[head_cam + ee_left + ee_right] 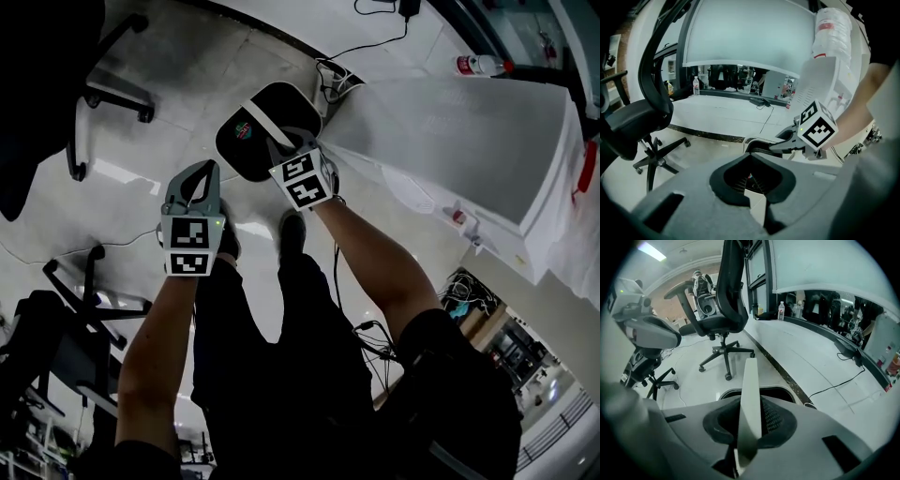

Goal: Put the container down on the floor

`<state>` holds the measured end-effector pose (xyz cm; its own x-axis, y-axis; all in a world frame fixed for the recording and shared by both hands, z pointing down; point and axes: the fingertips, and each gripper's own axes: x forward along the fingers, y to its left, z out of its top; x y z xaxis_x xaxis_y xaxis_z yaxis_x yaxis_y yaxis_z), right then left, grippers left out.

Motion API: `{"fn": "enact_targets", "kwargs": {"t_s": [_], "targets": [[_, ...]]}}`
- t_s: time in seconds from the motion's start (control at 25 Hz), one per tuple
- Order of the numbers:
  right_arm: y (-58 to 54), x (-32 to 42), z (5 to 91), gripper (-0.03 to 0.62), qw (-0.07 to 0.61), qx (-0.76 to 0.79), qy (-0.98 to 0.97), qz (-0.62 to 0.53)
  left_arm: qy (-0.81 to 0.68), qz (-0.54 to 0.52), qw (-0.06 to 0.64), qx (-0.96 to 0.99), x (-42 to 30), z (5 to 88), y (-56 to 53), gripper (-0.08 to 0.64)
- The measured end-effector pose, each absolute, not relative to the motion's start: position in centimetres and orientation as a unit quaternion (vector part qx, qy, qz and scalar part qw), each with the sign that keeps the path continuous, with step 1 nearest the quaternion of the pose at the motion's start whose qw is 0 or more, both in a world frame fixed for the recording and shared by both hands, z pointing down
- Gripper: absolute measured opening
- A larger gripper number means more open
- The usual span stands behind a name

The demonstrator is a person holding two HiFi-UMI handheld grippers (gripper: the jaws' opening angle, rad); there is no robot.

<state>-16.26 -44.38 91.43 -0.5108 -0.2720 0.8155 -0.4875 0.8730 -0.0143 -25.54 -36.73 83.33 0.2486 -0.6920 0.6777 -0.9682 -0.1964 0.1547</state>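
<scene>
Plainly, only the right gripper view shows the grip itself: my right gripper point(284, 148) has its fingers clamped on the thin white handle point(750, 394) of the dark container point(246, 141). The head view shows the container hanging over the floor point(187, 56), just off the corner of the cloth-covered tabletop point(469, 131), with open tiles toward the office chair point(112, 94). My left gripper point(208, 171) is beside it, fingers together on nothing. Whether the container's base touches the floor I cannot tell; both gripper views cut off its body.
</scene>
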Motion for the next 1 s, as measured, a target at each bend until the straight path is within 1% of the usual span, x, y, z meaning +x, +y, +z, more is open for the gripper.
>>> {"fn": "enact_targets", "kwargs": {"t_s": [0.32, 0.56, 1.0], "targets": [[-45.8, -18.3, 94.4, 0.058, 0.443, 0.222, -0.859, 0.128, -0.574, 0.236, 0.299, 0.725, -26.3, 85.4, -36.8, 0.011], [-46.5, -19.5, 95.8, 0.058, 0.424, 0.226, -0.864, 0.149, -0.574, 0.223, 0.3, 0.729, -26.2, 86.1, -37.0, 0.011], [-45.8, -16.9, 99.1, 0.058, 0.447, 0.229, -0.85, 0.163, -0.566, 0.234, 0.306, 0.729, -25.2, 87.8, -36.6, 0.011]]}}
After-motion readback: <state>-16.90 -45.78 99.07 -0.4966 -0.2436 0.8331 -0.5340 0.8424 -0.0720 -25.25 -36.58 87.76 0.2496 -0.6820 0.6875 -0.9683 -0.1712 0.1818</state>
